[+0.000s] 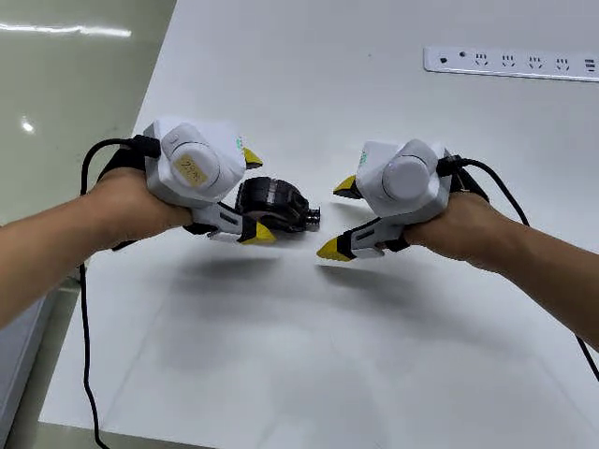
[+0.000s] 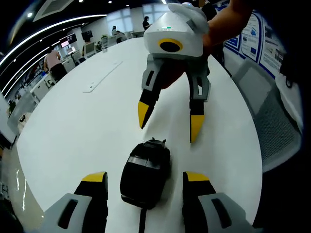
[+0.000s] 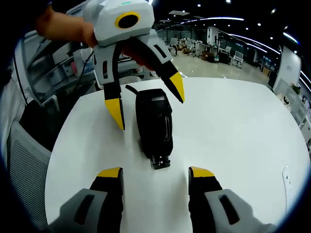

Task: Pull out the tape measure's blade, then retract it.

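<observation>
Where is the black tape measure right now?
In the head view, the tape measure lies on the white table between the open jaws of the left hand-held gripper, its blade end facing the right hand-held gripper.

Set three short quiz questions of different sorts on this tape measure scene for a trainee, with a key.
1. True or false: the blade of the tape measure is pulled out.
2. Fill in: the right hand-held gripper is ____ (open or shut).
3. Whose jaws flank the tape measure? A. left hand-held gripper B. right hand-held gripper
Key: 1 false; 2 open; 3 A.
</observation>
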{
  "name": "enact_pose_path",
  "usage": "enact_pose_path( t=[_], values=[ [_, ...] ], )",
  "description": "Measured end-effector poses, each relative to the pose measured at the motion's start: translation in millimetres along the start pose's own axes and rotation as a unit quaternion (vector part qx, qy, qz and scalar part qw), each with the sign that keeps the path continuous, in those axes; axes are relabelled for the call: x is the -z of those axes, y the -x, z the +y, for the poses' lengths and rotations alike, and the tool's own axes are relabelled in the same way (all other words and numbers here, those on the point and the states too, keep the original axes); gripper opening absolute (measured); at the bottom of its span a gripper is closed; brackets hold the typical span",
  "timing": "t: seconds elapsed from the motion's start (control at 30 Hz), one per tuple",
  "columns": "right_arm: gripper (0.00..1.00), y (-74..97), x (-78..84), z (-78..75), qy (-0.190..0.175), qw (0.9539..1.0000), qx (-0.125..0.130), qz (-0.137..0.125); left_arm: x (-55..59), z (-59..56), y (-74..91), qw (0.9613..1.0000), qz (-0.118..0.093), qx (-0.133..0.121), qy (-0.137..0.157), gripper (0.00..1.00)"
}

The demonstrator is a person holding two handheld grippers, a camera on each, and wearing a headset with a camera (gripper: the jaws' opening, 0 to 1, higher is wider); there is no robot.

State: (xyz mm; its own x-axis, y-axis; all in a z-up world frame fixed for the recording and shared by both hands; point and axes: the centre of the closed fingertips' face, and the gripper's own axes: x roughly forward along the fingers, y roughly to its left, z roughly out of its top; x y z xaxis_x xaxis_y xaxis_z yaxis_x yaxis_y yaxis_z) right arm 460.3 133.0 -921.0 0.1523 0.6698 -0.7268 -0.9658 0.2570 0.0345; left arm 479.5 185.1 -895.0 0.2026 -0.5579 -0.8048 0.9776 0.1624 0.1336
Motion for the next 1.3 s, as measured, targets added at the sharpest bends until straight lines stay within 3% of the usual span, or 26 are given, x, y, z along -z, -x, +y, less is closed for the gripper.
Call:
enact_pose_path(
  t=[0.27,1.3],
  values=[
    [0.51,-7.4,-1.7,1.6,0.013,0.9999,-0.006,-0.004,-4.6,-0.9,-5.7,0.9994,0.011,0.004,-0.032,0.56],
    [0.34,-22.5,-6.1,-2.8,0.033,0.9993,-0.01,-0.013,-3.1,0.0,-7.9,0.9991,0.015,0.011,-0.037,0.43]
  ],
)
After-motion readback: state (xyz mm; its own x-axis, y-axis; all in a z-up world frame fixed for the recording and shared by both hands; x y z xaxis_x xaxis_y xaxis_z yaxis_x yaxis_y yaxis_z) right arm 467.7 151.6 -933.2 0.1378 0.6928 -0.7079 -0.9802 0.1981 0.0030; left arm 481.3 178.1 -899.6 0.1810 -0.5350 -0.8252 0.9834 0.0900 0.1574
